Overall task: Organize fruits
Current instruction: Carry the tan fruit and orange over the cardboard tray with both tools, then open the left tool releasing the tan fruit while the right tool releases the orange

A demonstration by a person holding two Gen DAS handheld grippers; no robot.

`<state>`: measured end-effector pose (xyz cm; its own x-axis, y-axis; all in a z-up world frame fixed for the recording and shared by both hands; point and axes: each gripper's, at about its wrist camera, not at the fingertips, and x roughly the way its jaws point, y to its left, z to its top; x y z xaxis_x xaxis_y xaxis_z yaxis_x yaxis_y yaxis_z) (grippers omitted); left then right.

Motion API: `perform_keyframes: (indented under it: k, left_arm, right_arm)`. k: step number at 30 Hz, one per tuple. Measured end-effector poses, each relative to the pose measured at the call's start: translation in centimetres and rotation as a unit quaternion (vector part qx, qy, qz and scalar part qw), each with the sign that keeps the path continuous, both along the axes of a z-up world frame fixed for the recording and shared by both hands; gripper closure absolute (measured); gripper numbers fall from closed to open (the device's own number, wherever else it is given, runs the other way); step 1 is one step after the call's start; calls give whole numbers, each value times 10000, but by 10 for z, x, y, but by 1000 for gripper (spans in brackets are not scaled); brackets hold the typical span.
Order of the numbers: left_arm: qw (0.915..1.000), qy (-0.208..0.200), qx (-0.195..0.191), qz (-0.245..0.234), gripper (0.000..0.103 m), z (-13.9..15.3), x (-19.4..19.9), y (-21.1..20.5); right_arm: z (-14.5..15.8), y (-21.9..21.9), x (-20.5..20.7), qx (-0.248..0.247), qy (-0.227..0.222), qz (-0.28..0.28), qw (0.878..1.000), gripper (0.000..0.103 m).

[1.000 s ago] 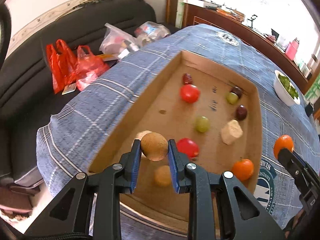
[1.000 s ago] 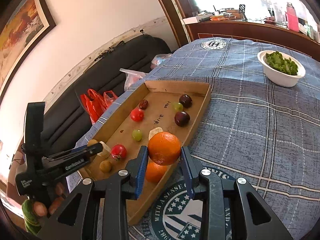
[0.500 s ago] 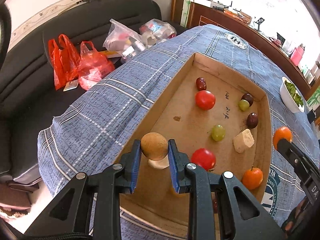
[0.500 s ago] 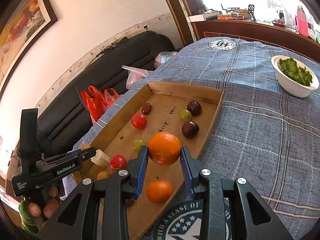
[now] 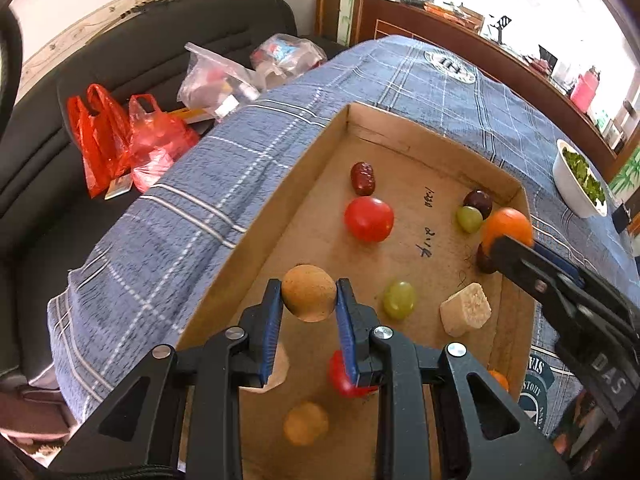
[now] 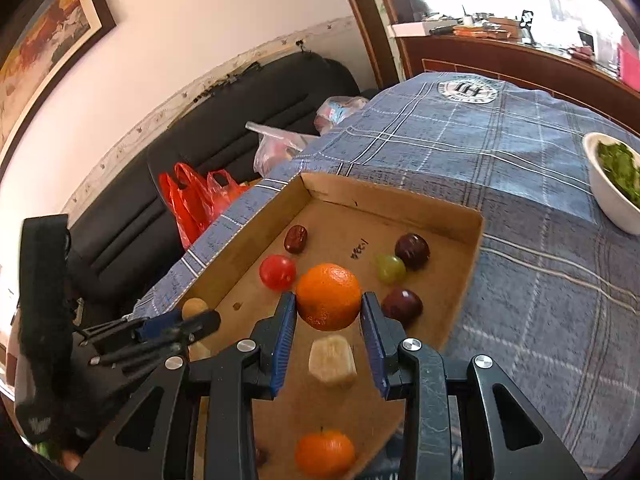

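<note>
Blue plaid cloth (image 5: pixel 248 168) over table, sofa (image 5: pixel 168 40) behind. Cardboard tray (image 5: pixel 280 216) holding loose fruit. Left gripper (image 5: pixel 309 300) pinching tan fruit (image 5: pixel 308 293), up over tray's near-left part, tilted steeply down. Right gripper (image 6: pixel 329 312) pinching orange (image 6: pixel 329 296), above tray middle, shallower tilt. Second orange (image 6: pixel 325 454) on floor near edge, directly below right gripper; right hand nearer. No long axis: both round.
</note>
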<state>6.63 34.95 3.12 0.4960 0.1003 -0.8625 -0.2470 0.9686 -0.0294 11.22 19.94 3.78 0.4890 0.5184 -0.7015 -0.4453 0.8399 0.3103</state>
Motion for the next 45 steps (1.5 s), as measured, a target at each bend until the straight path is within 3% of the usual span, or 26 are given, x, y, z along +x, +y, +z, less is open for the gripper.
perform_keyframes:
  k: [16,26,31,42,45]
  left_arm:
    - [9991,405,-62,-81,79,-22,25,-2]
    - [9989,459,51,-125,78,-23,27,-6]
    - [9986,513,66,-130,59,-22,25,-8]
    - [9996,191,93,-186,59,-3,-5,-12]
    - [9997,65,150,-198,48,6,-22,-16]
  right_arm:
    - [-37,37,36,-769,394,353,9956,70]
    - [-36,46,36,-1051,282,460,9930,67]
    - [-33,44,34,-969,270,433,9940,67]
    - [-14,25,19,-757,130,413,9962,63]
    - [-8,18,8,-708,53,524,9961,58]
